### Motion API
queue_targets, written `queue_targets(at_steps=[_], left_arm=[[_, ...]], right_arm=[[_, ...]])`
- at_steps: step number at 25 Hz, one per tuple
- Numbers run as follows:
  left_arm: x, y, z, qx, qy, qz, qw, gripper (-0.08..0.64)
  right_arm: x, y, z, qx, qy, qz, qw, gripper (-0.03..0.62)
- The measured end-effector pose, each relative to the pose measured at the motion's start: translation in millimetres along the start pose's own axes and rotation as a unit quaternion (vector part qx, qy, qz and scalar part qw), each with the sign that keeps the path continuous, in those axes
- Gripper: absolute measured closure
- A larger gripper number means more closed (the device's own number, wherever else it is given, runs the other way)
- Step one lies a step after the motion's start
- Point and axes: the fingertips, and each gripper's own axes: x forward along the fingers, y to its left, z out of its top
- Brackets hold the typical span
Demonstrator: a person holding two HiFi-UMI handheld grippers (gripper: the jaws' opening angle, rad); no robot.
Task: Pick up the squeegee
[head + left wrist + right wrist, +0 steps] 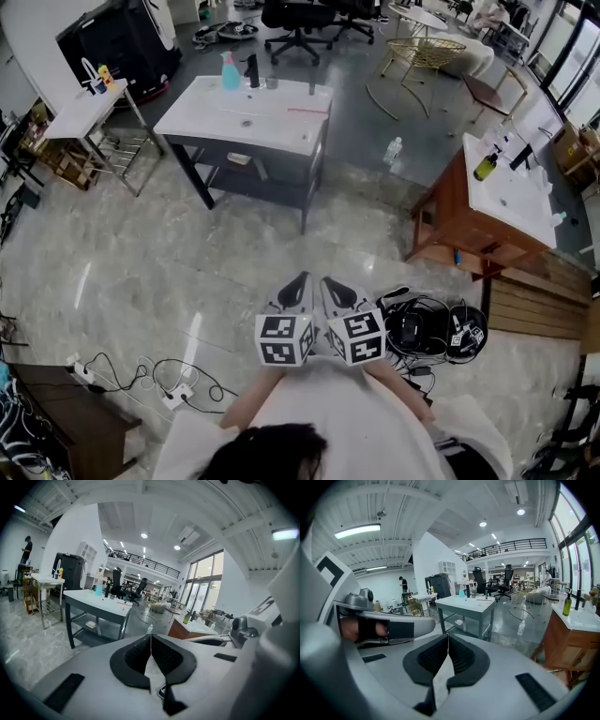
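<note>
Left gripper (pixel 301 278): we hold it in front of our chest; its pads are pressed together with nothing between them.
Right gripper (pixel 329 282): just beside the left one, clenched and empty too.
Floor (pixel 141 281): bare marble separates us from the target.
Sink table (pixel 211 117): well ahead, with a white top.
Squeegee (pixel 307 110): we take it to be the thin pinkish-red strip on the tabletop near its right end. It is too small to be sure.
Handling: we expect it to be light, with a stiff handle and a soft blade edge.
Hold: we would grip mid-handle, across its width.
Long axis: it runs roughly left to right in the head view. We cannot tell which end is the blade.
</note>
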Motion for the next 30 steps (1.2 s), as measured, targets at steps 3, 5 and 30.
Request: queue_targets(at_steps=[3, 5, 30], left_arm=[[5, 4, 3, 0.003, 0.002, -0.007, 1.0000, 0.532], [8, 6, 5, 0.004, 0.003, -0.010, 0.9999, 0.532], [15, 39, 24, -0.004, -0.008, -0.003, 1.0000, 0.532]], right_arm=[[6, 0, 3, 0.002, -0.001, -0.006, 1.000, 0.565], [9, -2, 5, 0.004, -0.001, -0.010, 1.000, 0.565], [39, 6, 19, 0.002, 0.001, -0.004, 1.000, 0.565]])
